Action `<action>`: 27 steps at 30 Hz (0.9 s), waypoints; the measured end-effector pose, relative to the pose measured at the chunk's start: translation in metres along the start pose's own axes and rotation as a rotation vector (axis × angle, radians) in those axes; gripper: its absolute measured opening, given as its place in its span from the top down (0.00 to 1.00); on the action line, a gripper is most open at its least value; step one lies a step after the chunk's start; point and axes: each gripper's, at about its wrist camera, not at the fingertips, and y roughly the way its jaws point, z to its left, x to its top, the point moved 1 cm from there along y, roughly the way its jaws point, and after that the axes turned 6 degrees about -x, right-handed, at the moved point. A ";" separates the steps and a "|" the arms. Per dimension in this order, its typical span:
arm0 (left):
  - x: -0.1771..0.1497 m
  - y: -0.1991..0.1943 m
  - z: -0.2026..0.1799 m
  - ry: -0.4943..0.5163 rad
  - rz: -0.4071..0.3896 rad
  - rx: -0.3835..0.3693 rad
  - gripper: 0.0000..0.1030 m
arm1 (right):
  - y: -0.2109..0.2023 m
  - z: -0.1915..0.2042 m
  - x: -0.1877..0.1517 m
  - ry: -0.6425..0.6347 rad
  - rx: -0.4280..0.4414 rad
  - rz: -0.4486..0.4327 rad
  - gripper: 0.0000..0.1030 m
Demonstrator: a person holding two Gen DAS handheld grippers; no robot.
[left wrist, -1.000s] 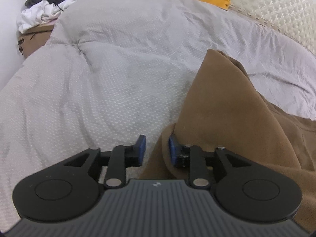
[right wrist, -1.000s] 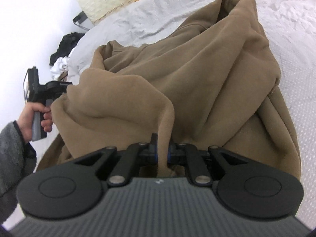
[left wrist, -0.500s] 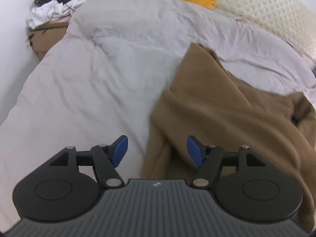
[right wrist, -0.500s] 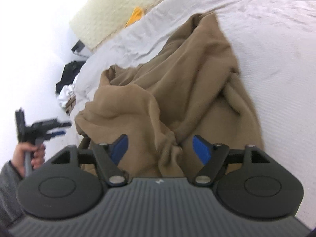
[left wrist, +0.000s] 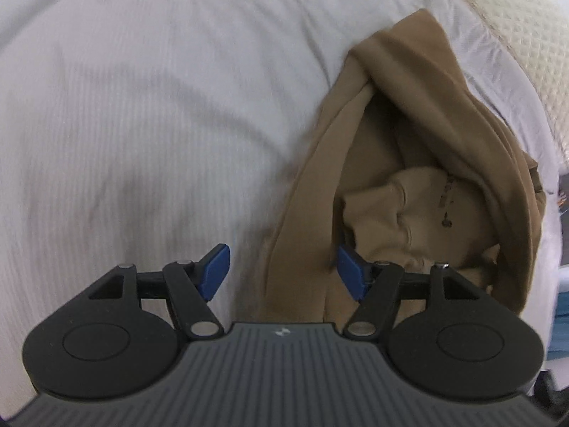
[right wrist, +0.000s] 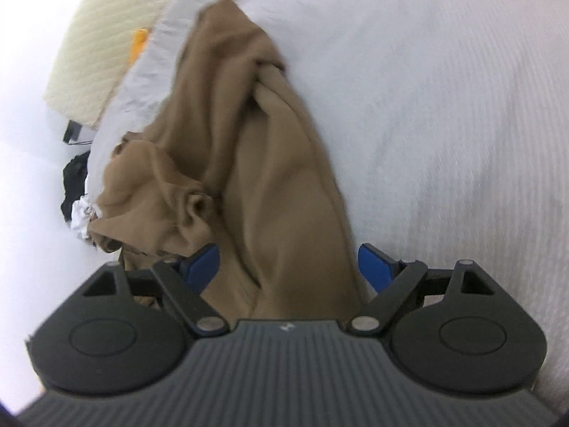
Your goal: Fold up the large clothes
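Note:
A brown hoodie (left wrist: 409,149) lies crumpled in a long heap on the pale grey duvet (left wrist: 142,106). In the left wrist view it fills the right half, with its lighter inner lining showing. My left gripper (left wrist: 282,270) hangs open above the hoodie's near edge, and its blue pads (left wrist: 215,265) touch nothing. In the right wrist view the same hoodie (right wrist: 256,149) runs up the middle. My right gripper (right wrist: 288,267) hovers over its near end with jaws still opening. Brown cloth shows between its blue pads (right wrist: 373,267), but they do not press it.
A cream quilted pillow (right wrist: 106,35) and something orange (right wrist: 138,44) lie at the bed's head. Dark and white clothes (right wrist: 76,192) are piled beside the bed at the left. The duvet (right wrist: 444,106) spreads wide to the right of the hoodie.
Both grippers let go of the brown hoodie and opened wide. It dropped from a lifted drape into a crumpled heap on the duvet. Both views swung sideways and rolled.

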 end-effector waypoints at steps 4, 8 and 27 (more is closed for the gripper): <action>-0.015 -0.002 -0.003 -0.005 0.007 -0.030 0.26 | 0.014 -0.003 -0.006 0.028 -0.034 0.037 0.15; -0.024 0.004 -0.004 -0.015 -0.002 -0.027 0.25 | 0.030 -0.003 -0.012 0.047 -0.001 0.106 0.14; -0.030 0.017 0.003 -0.049 0.014 -0.144 0.27 | 0.042 0.015 -0.023 0.069 0.231 0.194 0.16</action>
